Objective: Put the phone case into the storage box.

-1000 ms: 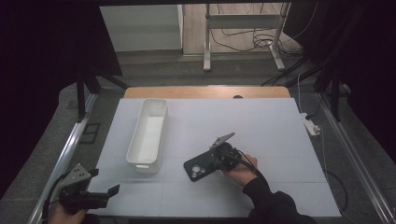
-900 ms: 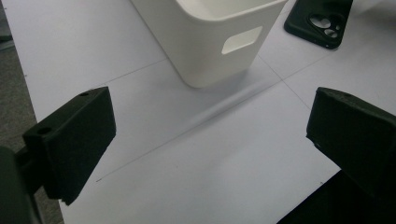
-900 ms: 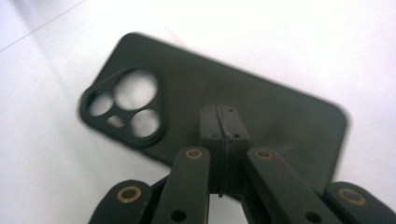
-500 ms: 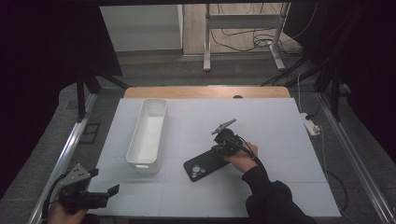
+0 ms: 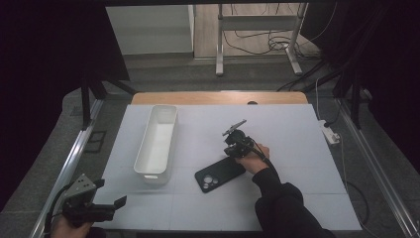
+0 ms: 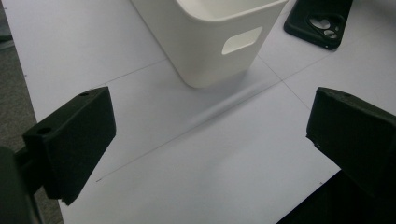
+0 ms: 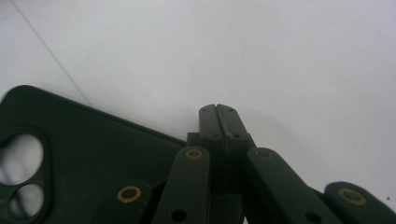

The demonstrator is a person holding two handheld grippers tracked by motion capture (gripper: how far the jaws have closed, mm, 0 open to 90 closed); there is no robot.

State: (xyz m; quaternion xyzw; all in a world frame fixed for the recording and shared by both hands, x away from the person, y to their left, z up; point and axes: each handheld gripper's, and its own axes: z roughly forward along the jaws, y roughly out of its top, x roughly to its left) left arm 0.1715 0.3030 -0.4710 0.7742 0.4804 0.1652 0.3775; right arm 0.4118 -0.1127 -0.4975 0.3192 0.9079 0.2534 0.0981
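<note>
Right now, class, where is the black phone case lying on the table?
In the high view the black phone case lies flat on the white table, right of the long white plastic bin and just beside the right tongs.

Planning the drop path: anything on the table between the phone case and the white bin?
Nothing visible. Bare white table separates the phone case from the white bin; the shut right claw sits at the case's far end.
</note>
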